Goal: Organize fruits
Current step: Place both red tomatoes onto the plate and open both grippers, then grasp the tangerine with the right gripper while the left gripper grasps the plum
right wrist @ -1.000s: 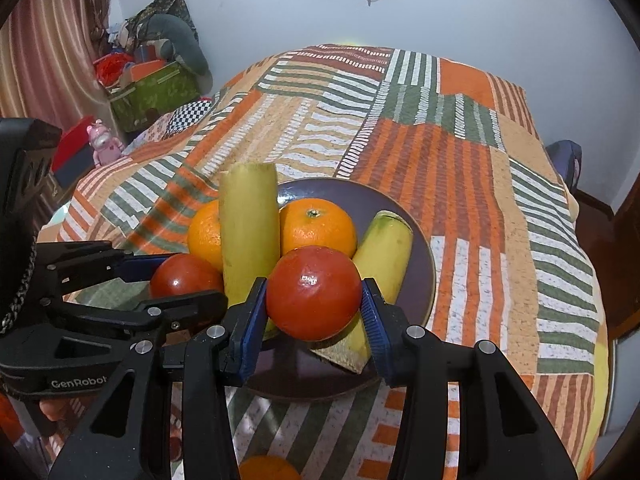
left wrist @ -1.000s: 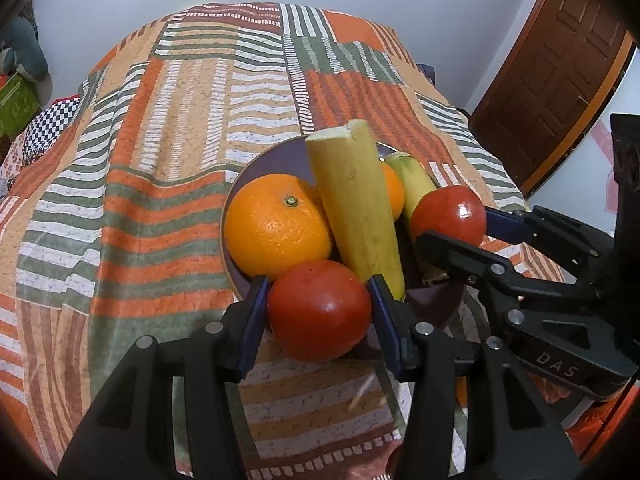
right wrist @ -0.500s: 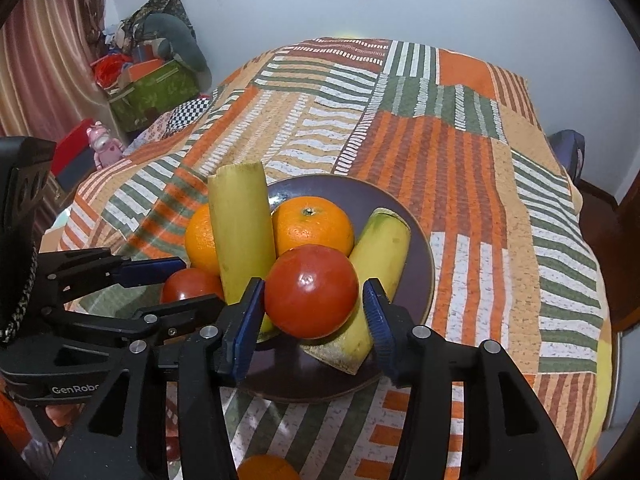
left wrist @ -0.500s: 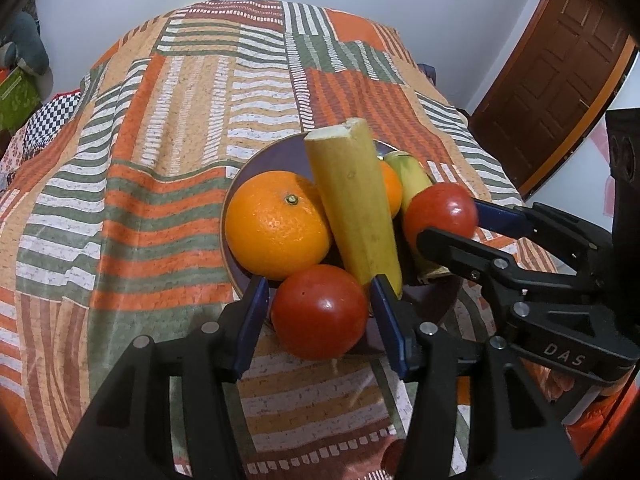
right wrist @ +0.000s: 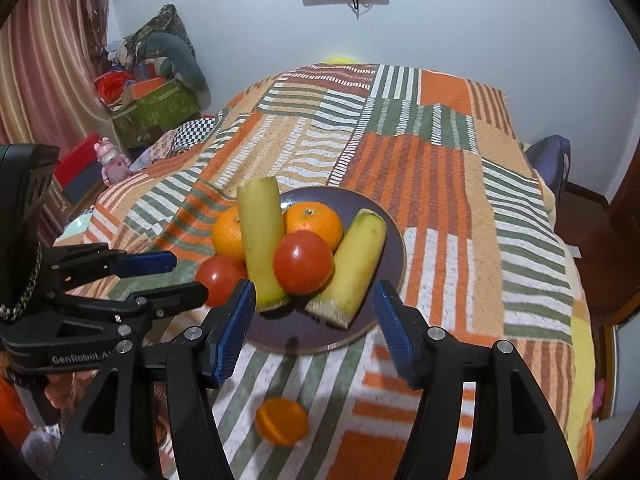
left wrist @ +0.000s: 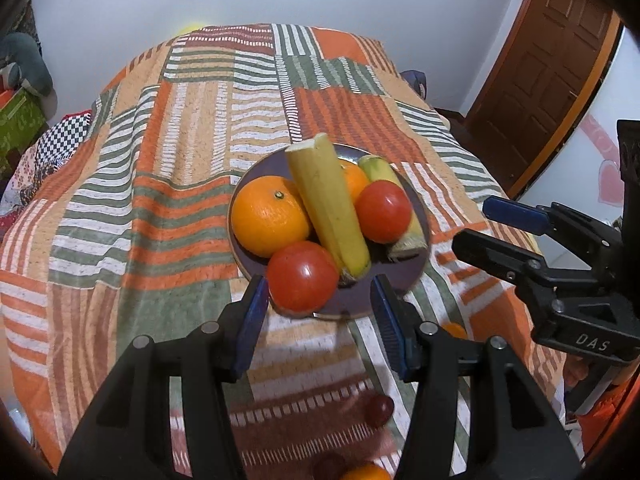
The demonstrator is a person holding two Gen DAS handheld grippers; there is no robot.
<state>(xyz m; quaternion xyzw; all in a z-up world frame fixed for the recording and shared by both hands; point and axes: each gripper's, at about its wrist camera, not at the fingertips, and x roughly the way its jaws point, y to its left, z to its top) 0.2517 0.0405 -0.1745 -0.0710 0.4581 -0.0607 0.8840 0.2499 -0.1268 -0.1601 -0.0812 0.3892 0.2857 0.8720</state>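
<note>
Both sets of fingers empty. Left gripper (left wrist: 318, 320) parted, near tomato (left wrist: 302, 276) just ahead, untouched. Right gripper (right wrist: 316, 330) jaws have just been opening, nothing between; second tomato (right wrist: 303, 262) ahead on plate (right wrist: 394, 240). Loose orange (right wrist: 282, 421) on bed below fingers.

This is looking like a bedroom in a home. A patchwork bedspread of orange, green and white striped panels (right wrist: 420, 168) is covering a wide bed, a panelled brown wooden door (left wrist: 552, 68) is standing in the corner, a pink striped curtain (right wrist: 44, 64) is hanging by the wall, and a green cardboard box heaped with clutter (right wrist: 154, 110) is sitting beside the bed.
</note>
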